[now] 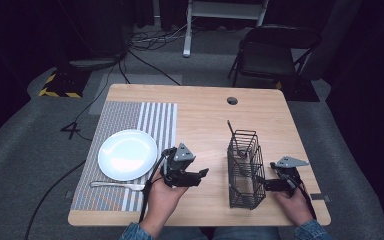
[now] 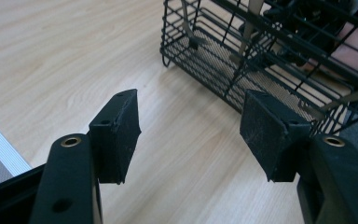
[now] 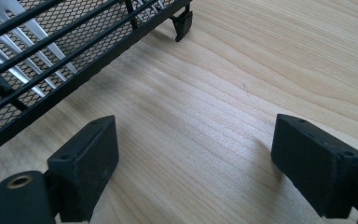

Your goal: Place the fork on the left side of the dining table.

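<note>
Two grippers empty, both beside the wire basket (image 1: pixel 245 170).

Nearest me, a fork (image 1: pixel 117 185) lies on the striped mat (image 1: pixel 130 125), below the white plate (image 1: pixel 127 154). My left gripper (image 1: pixel 202 175) has its fingers partly open on nothing; the right gripper (image 1: pixel 260 184) gapes wide, also empty. The black mesh basket stands right of centre on the table (image 1: pixel 205 115), cutlery upright inside. I could snag a wire and tip it.

Light wooden table (image 1: pixel 205 120), striped placemat (image 1: pixel 130 112) at left, black wire caddy (image 1: pixel 244 170) at right
</note>
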Demonstrator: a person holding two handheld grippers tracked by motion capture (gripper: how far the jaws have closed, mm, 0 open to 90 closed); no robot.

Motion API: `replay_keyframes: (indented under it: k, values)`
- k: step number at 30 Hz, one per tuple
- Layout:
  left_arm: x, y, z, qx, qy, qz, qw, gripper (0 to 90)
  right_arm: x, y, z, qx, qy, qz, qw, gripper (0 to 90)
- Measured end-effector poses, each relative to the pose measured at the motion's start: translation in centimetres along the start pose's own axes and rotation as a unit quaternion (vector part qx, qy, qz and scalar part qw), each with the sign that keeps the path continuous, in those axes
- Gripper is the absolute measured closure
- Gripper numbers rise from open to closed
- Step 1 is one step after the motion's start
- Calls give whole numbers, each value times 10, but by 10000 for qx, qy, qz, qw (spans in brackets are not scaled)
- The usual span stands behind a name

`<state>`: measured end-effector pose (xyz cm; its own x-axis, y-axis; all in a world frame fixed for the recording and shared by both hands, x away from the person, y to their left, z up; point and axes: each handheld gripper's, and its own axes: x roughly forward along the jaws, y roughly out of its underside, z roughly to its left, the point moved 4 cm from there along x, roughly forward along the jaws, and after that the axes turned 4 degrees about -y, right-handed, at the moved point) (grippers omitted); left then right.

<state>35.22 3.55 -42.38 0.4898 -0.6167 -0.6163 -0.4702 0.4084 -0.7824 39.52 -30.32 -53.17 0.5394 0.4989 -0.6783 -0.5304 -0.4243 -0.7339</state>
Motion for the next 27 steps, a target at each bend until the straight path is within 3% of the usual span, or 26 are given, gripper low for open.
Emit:
replay_keyframes:
  k: [6,9,13,20,24,27]
  values:
    - [-1,-17,1,-12,-6,-22,10000,386,0,0,0,-3,5,1,10000,149]
    - [-2,-25,5,-56,-76,-178,9998,385,0,0,0,-3,5,0,10000,149]
    - [1,-40,9,-179,25,-238,9996,388,0,0,0,1,8,-1,10000,150]
    - [8,-58,13,-200,28,-330,9993,395,0,0,0,7,18,-2,10000,150]
    - [14,-69,14,-145,3,-323,9994,396,0,0,0,4,13,-1,10000,153]
    - [21,-78,15,-70,20,-178,9998,381,-1,1,1,-24,-15,-26,10000,173]
